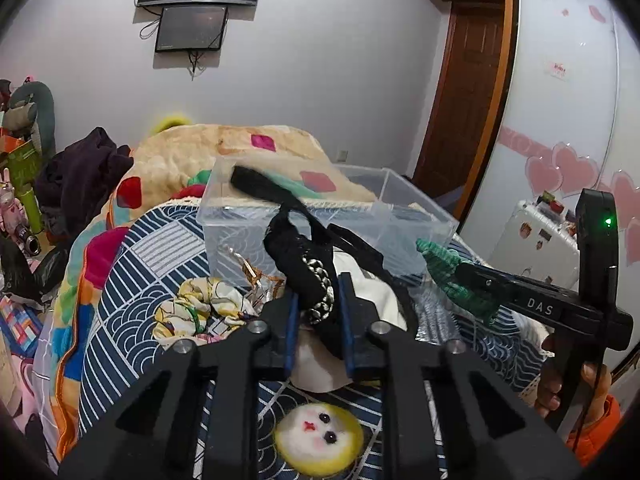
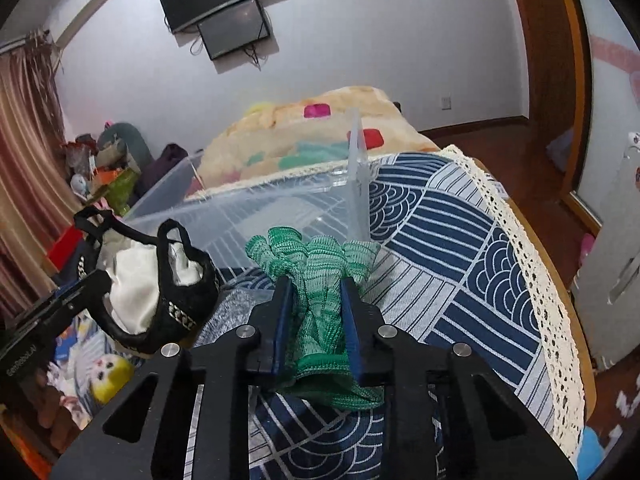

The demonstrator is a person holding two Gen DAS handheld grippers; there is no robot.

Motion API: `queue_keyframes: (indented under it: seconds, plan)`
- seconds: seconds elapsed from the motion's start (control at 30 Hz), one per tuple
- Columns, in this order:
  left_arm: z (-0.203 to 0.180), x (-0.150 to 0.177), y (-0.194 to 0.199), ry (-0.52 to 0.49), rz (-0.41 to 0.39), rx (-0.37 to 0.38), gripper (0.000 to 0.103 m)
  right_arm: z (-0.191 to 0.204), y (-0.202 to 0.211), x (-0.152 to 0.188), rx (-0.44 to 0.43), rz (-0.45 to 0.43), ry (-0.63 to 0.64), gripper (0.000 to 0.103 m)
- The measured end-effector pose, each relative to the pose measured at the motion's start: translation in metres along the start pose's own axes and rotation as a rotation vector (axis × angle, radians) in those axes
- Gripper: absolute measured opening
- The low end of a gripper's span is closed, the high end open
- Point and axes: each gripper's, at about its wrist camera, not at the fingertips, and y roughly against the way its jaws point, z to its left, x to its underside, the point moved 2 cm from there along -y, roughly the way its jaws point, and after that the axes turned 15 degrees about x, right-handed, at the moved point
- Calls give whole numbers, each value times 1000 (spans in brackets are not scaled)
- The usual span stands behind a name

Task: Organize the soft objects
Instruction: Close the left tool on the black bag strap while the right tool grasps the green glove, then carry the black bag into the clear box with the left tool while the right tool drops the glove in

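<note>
Both grippers are loaded. The left gripper (image 1: 318, 308) is closed most of the way, pads pinching a black strappy garment (image 1: 304, 264) with a silver chain trim and white lining, held up off the bed just in front of the clear plastic bin (image 1: 424, 216). The right gripper (image 2: 316, 312) is squeezed nearly together on a green knit glove (image 2: 320, 280), its fingers pointing toward the bin's near wall. The bin sits on the blue patterned bedspread (image 2: 460, 264); a yellow plush face (image 1: 318, 436) lies near the left gripper.
</note>
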Motion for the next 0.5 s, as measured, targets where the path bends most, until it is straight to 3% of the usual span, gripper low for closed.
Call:
queue_keyframes:
  seconds: [0.37,0.5]
  plan:
    - [2,-17,20,-13,-62,-34,10,8,24,-13,-3,-96,17,22]
    - [3,-28,25,-13,-82,-6,10,10,28,-16,-5,-113,18,22]
